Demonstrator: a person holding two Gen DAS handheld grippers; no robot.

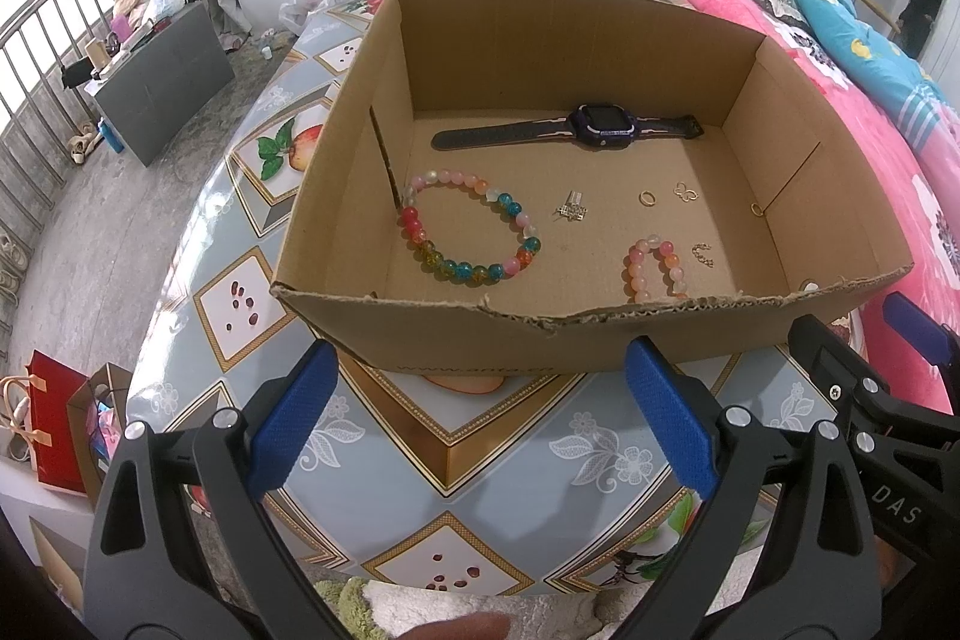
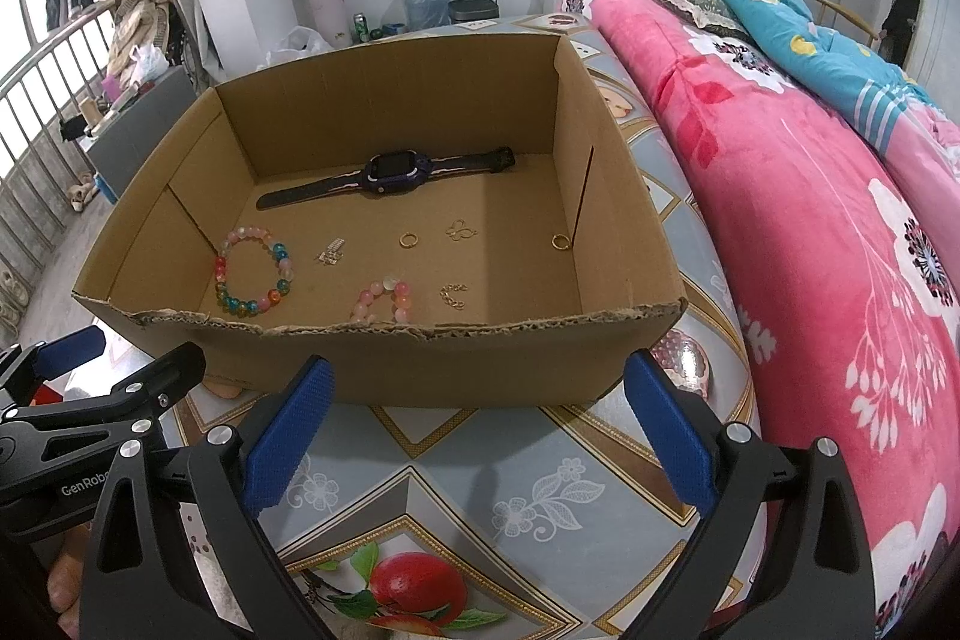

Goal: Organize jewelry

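A cardboard box [image 1: 336, 196] sits on the counter [image 1: 480, 460]. In it, a watch [image 1: 600, 133] lies along the far wall, a large bracelet [image 1: 468, 226] by the left wall, a small bracelet [image 1: 654, 265] at the near wall, and a ring [image 1: 756, 209] against the right wall.

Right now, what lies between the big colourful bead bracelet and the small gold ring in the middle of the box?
A small silvery charm lies between the colourful bracelet and the gold ring, seen in both views.
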